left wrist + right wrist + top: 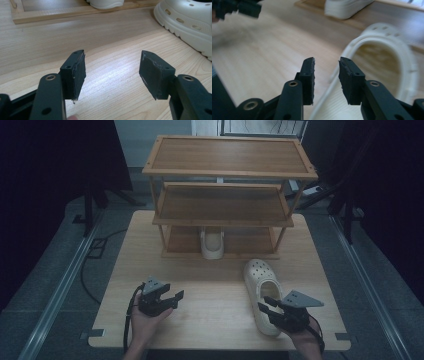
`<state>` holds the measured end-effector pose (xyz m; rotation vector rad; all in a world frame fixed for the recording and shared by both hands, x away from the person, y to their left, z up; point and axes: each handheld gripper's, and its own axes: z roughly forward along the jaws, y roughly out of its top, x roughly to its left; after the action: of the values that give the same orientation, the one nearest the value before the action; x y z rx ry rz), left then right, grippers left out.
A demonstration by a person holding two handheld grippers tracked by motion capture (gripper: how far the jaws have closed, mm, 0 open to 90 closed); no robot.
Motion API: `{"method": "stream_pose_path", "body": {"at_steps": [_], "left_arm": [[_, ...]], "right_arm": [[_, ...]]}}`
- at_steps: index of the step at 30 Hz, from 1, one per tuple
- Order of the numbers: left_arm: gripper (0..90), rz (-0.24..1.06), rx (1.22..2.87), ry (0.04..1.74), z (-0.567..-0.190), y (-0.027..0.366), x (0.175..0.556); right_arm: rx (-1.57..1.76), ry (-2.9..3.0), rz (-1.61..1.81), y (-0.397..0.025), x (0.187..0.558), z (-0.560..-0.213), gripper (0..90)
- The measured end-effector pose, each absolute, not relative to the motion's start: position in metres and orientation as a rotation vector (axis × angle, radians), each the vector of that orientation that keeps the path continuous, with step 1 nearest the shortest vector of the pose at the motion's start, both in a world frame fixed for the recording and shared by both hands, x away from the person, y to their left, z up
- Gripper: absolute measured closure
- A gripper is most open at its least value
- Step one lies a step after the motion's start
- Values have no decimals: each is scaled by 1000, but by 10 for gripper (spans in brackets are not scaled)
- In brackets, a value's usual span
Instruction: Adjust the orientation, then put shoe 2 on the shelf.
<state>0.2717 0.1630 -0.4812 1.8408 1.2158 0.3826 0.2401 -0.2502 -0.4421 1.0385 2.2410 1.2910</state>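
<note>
Your left gripper (172, 298) sits low over the bare wooden table (210, 285) at the near left, its jaws spread wide with nothing between them; the left gripper view shows only tabletop in the gap. Ahead at the table's far side stands the 3-tier wooden shoe rack (227, 170), and 1 cream clog (212, 243) rests on its bottom shelf, heel end toward you. To the right, a second cream clog (262, 292) lies on the table in front of the rack, toe toward the rack. Your right gripper (267, 306) hovers at that clog's near end, jaws narrowly apart and gripping nothing, with the heel strap (329, 87) running just beneath them.
</note>
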Motion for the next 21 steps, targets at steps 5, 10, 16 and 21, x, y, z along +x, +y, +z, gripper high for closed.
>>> {"method": "stream_pose_path", "body": {"at_steps": [5,10,16,21], "left_arm": [[385,386,1841,1211,-480,162,272],[384,375,1853,1212,-482,161,273],[385,372,1851,1214,-483,159,273],[385,366,1858,1212,-484,158,273]], "right_arm": [[1086,2157,1288,-264,246,-435,588],[1095,2121,1264,-272,250,-429,571],[1145,2089,1227,-286,258,-430,570],[1161,2079,1211,-293,261,-431,570]]}}
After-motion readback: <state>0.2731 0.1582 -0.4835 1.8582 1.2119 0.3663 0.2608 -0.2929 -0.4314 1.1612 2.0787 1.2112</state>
